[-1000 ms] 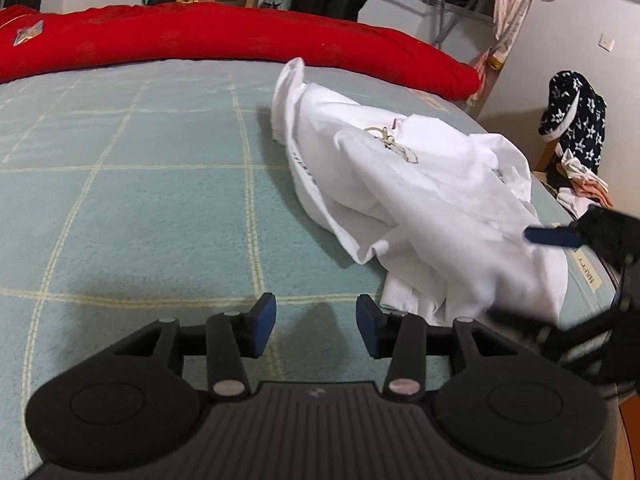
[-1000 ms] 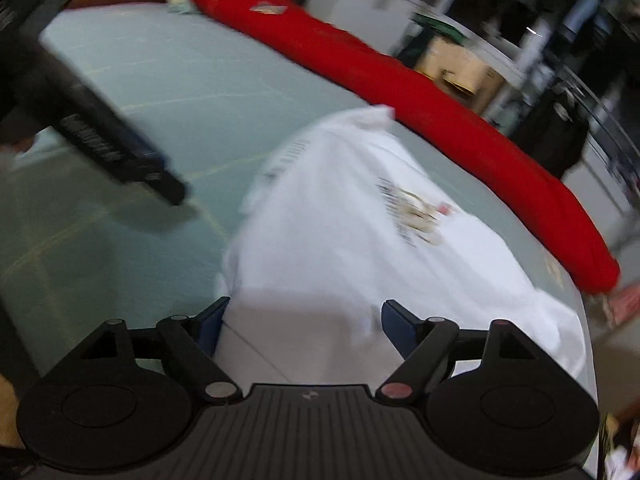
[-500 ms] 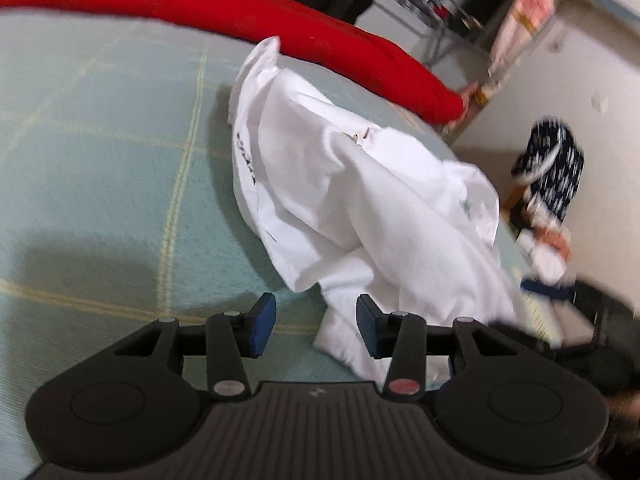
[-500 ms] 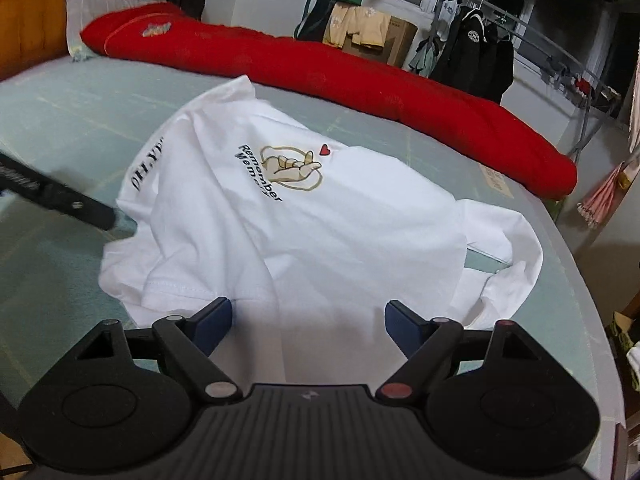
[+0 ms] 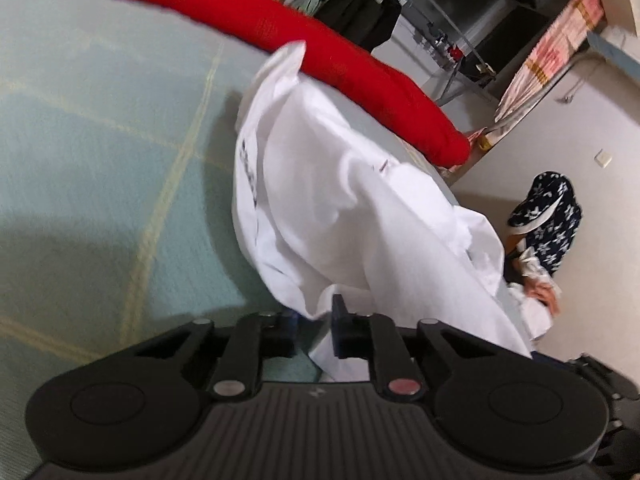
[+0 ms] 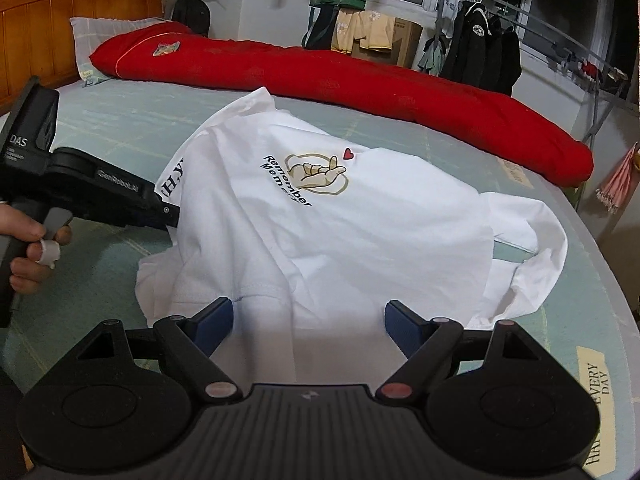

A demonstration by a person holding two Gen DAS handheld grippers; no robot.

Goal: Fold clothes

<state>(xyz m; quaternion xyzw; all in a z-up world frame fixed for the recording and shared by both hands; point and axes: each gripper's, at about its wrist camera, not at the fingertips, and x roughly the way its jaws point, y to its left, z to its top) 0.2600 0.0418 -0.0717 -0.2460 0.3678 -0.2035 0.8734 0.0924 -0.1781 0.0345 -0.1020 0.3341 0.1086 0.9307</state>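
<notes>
White T-shirt [image 6: 320,232] crumpled on the green bed sheet [image 6: 120,120], just in front of the red quilt [image 6: 360,84]. Left gripper [image 5: 314,322] just closed, pinching the shirt's edge. Right gripper [image 6: 308,322] wide open over the near hem, gripping nothing.

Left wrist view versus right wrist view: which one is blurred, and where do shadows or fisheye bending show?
Left wrist view: motion-smeared, the white T-shirt and red quilt soft, a dark shadow on the bedsheet at left. Right wrist view: sharp, the shirt print legible; fisheye bends the bed edge at right.
</notes>
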